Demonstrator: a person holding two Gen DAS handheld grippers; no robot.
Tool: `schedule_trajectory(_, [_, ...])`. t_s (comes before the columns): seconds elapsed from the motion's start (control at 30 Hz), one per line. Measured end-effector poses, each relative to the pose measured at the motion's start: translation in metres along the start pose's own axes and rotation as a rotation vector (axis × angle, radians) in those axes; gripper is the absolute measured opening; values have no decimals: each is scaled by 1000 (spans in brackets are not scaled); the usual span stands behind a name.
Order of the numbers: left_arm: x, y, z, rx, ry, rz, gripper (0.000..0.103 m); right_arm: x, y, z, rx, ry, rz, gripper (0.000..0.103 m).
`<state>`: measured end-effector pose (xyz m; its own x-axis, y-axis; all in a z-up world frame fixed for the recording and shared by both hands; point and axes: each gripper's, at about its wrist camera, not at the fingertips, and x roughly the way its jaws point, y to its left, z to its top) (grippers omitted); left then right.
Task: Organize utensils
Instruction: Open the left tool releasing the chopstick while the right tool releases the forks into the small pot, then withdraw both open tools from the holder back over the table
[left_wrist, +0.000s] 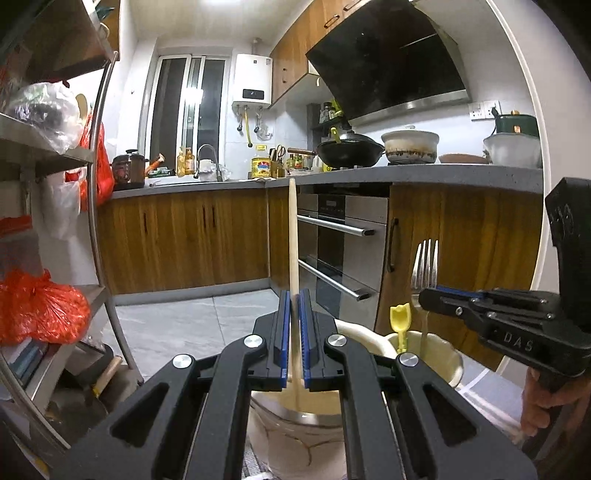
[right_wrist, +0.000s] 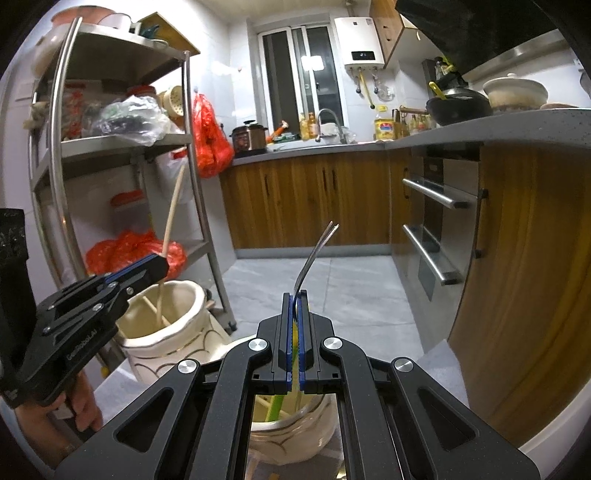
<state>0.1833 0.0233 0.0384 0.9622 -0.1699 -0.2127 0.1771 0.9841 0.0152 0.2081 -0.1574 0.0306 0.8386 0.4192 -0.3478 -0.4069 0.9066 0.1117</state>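
Observation:
My left gripper (left_wrist: 294, 295) is shut on a long wooden chopstick (left_wrist: 293, 236) that stands upright, its lower end inside a cream ceramic jar (left_wrist: 295, 435) below the jaws. In the right wrist view the left gripper (right_wrist: 157, 264) holds the chopstick (right_wrist: 173, 206) over that jar (right_wrist: 166, 325). My right gripper (right_wrist: 294, 297) is shut on a metal fork (right_wrist: 314, 254), tines up, over a second cream jar (right_wrist: 295, 443). In the left wrist view the right gripper (left_wrist: 424, 295) grips the fork (left_wrist: 425, 264) above the second jar (left_wrist: 439, 354), which holds a yellow-green utensil (left_wrist: 400, 325).
A steel shelf rack (right_wrist: 122, 144) with red bags (right_wrist: 136, 251) stands to the left. Wooden cabinets (right_wrist: 306, 199) and a built-in oven (left_wrist: 343, 243) lie ahead under a grey counter (left_wrist: 406, 173) with a wok (left_wrist: 349, 149) and pots. Grey tiled floor (right_wrist: 314, 295) lies between.

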Motion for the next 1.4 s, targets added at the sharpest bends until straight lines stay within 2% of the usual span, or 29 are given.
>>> schedule_trajectory(0.2, [0,5,0,-9,-5,15,8,1,-5,0,17,-2,-23,3])
schedule_trajectory(0.33, [0,5,0,-11,-9,25,25,3,-7,-1,20,2,-26,3])
schedule_trajectory(0.4, [-1,6,-1,-9,-12,30,28,4,-7,-1,20,3,-25,3])
schedule_trajectory(0.5, [-2,7,0,-13,-21,50,47,4,-7,-1,20,1,-28,8])
schedule_trajectory(0.53, [-3,8,-1,-16,-25,53,51,4,-7,-1,21,1,-25,11])
schedule_trajectory(0.6, [-4,10,0,-23,-29,57,53,4,-7,-1,23,-1,-24,18])
schedule_trajectory(0.67, [-4,11,0,-29,-31,63,60,3,-8,-1,25,-8,-24,31])
schedule_trajectory(0.8, [-4,12,1,-34,-37,65,68,1,-8,0,26,-24,-23,43])
schedule_trajectory(0.87, [-4,12,1,-34,-38,63,72,-1,-8,0,29,-34,-23,60])
schedule_trajectory(0.9, [-4,11,1,-34,-40,64,74,-2,-8,1,30,-39,-24,63])
schedule_trajectory(0.97, [-5,11,1,-35,-47,71,84,-5,-9,2,35,-55,-22,81])
schedule_trajectory(1.07, [-9,12,1,-42,-71,89,96,-10,-11,3,51,-79,-12,92])
schedule_trajectory(1.17, [-12,10,3,-35,-94,107,97,-15,-12,5,58,-99,-21,97])
schedule_trajectory(1.4, [-25,6,17,-42,-108,129,97,-30,-10,10,45,-128,-56,98])
